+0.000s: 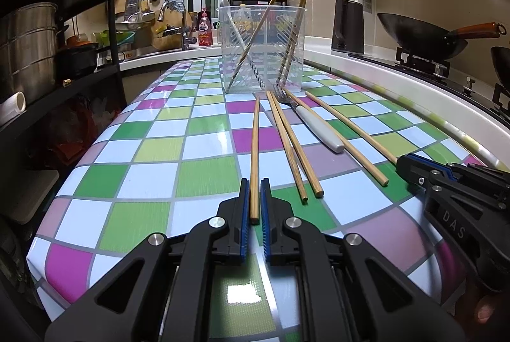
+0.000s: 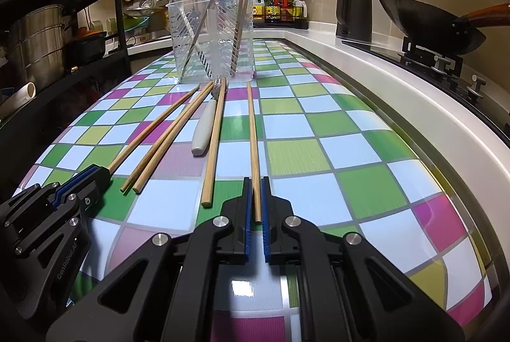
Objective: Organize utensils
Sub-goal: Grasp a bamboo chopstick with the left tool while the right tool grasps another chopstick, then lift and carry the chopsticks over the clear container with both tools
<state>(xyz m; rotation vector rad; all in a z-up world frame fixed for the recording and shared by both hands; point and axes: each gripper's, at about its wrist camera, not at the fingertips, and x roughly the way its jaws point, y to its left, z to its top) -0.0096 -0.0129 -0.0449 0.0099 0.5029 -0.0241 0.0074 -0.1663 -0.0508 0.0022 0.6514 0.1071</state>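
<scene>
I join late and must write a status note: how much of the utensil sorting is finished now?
Done: several chopsticks and a white utensil stand in the clear holder. In hand: the left gripper and the right gripper are each shut on one chopstick end. Left: three loose chopsticks and the fork on the tablecloth.

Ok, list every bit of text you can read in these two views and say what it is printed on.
"DAS" on the right gripper, black body, seen from the left wrist.
"GenRobot.AI" on the left gripper, black body, seen from the right wrist.
Red pouch by the tap: print too blurred to read.
Sauce bottles on the rack: labels too small to read.
</scene>
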